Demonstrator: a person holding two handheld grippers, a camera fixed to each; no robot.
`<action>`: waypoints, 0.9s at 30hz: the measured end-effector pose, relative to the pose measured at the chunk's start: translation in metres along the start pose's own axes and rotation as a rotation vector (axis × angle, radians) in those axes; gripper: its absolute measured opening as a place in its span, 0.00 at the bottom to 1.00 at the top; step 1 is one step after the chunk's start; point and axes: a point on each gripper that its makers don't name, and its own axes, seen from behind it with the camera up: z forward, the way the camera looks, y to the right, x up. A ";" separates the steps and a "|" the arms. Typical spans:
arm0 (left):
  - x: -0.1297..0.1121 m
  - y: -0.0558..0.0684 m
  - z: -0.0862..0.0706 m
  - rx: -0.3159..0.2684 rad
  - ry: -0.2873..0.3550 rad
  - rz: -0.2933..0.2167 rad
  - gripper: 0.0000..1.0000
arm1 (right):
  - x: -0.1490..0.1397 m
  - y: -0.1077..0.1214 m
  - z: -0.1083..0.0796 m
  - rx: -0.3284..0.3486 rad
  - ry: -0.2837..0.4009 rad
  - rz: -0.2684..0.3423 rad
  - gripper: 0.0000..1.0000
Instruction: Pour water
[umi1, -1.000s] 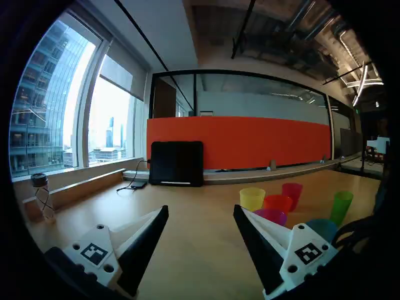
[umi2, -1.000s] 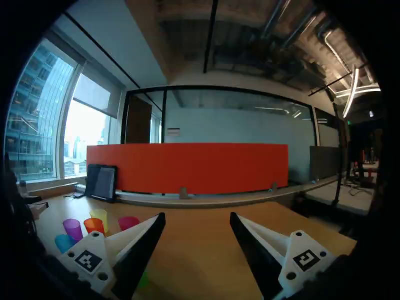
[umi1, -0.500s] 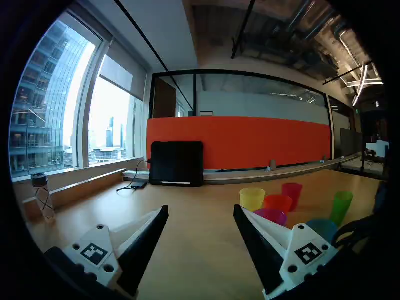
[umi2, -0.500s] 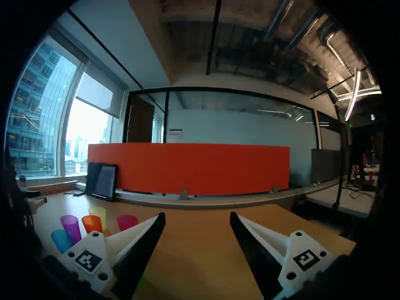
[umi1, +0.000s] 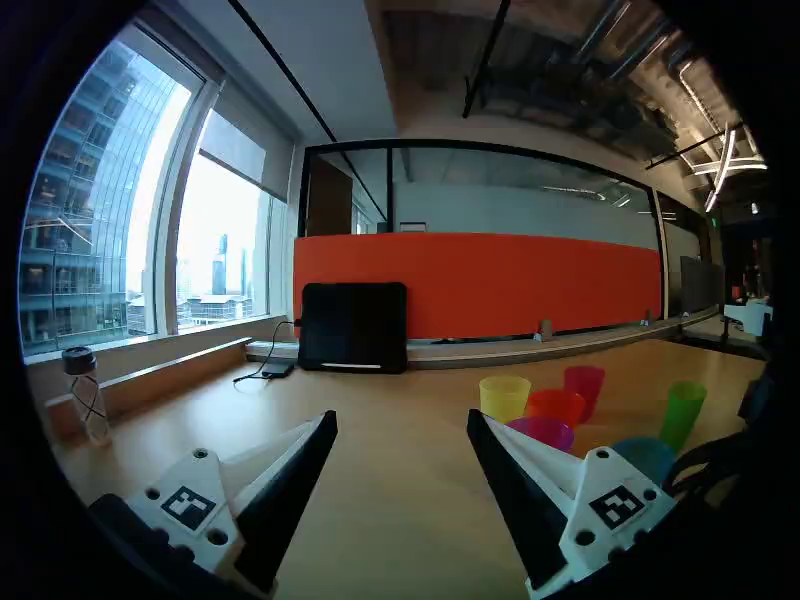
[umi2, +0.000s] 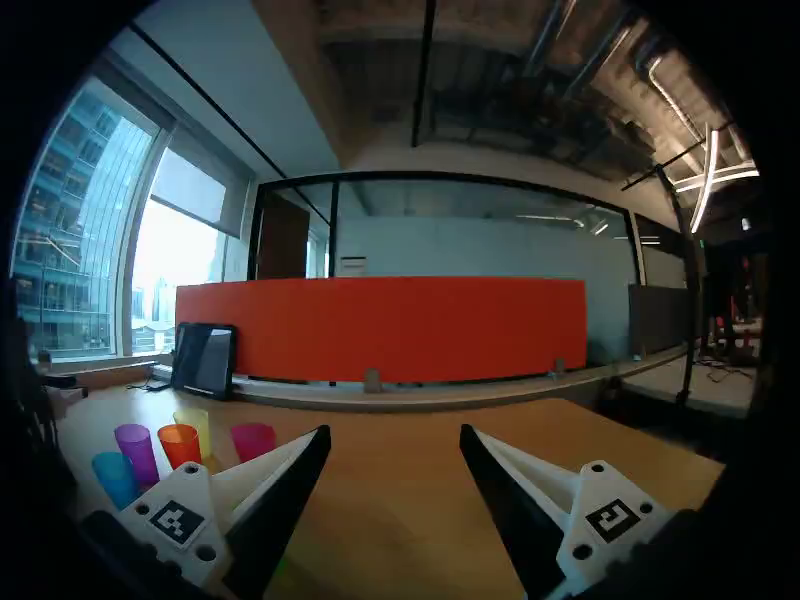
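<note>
- My left tool (umi1: 400, 420) hung over the wooden surface (umi1: 400, 520), its fingers spread wide and pinching nothing.
- Just past its right finger stood a tight group of upright cups: a yellow cup (umi1: 503, 397), an orange cup (umi1: 555, 407), a pink cup (umi1: 584, 385) and a purple cup (umi1: 543, 432), the last partly hidden by that finger.
- A green cup (umi1: 684, 412) and a blue cup (umi1: 645, 455) stood near them, further right.
- I could not tell whether any cup held water.
- A dark tablet (umi1: 352, 327) stood propped at the far edge, before an orange partition (umi1: 500, 285); a bottle (umi1: 85, 395) stood on the window ledge (umi1: 170, 375).
- My right tool (umi2: 394, 432) was also spread and empty over the surface, with the cups to the left of its left finger in the right gripper view.
</note>
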 end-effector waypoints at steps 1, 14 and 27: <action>0.000 0.000 0.000 0.000 0.000 0.000 0.97 | -0.002 -0.001 0.001 0.001 0.001 -0.002 1.00; 0.000 -0.001 0.001 0.000 0.000 0.000 0.97 | -0.019 0.008 -0.003 0.003 -0.008 0.015 1.00; 0.000 -0.001 0.001 0.000 0.000 0.000 0.97 | -0.031 0.015 -0.005 0.002 -0.023 0.014 1.00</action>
